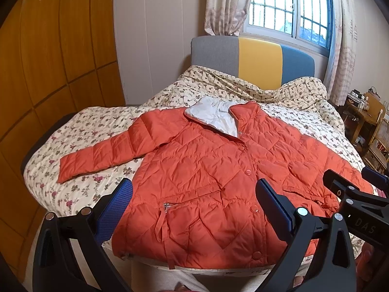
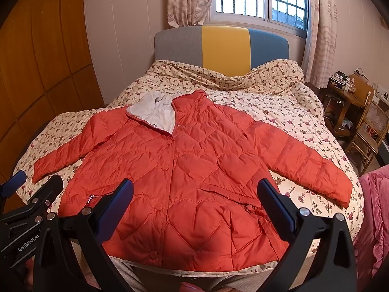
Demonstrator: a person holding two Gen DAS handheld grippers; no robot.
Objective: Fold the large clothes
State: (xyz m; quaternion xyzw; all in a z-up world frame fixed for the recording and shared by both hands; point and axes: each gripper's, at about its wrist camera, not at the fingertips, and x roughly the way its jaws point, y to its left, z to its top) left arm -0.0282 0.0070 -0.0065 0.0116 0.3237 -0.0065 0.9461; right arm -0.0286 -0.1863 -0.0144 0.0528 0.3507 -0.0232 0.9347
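An orange quilted jacket (image 1: 209,175) (image 2: 184,177) with a pale grey lining lies flat, front up, on the floral bed, both sleeves spread out sideways and its hem at the near edge. My left gripper (image 1: 194,194) hovers open above the hem, nothing between its blue-padded fingers. My right gripper (image 2: 194,194) is open too, held above the jacket's lower front. In the left wrist view the right gripper (image 1: 355,182) shows at the right edge; in the right wrist view the left gripper (image 2: 34,185) shows at the left edge.
The bed (image 2: 299,112) has a floral quilt and a grey, yellow and blue headboard (image 2: 223,48) under a barred window. A wooden wardrobe (image 1: 48,60) stands left. A wooden chair (image 2: 369,131) and cluttered table stand right, with pink fabric (image 2: 374,214) near the bed's right corner.
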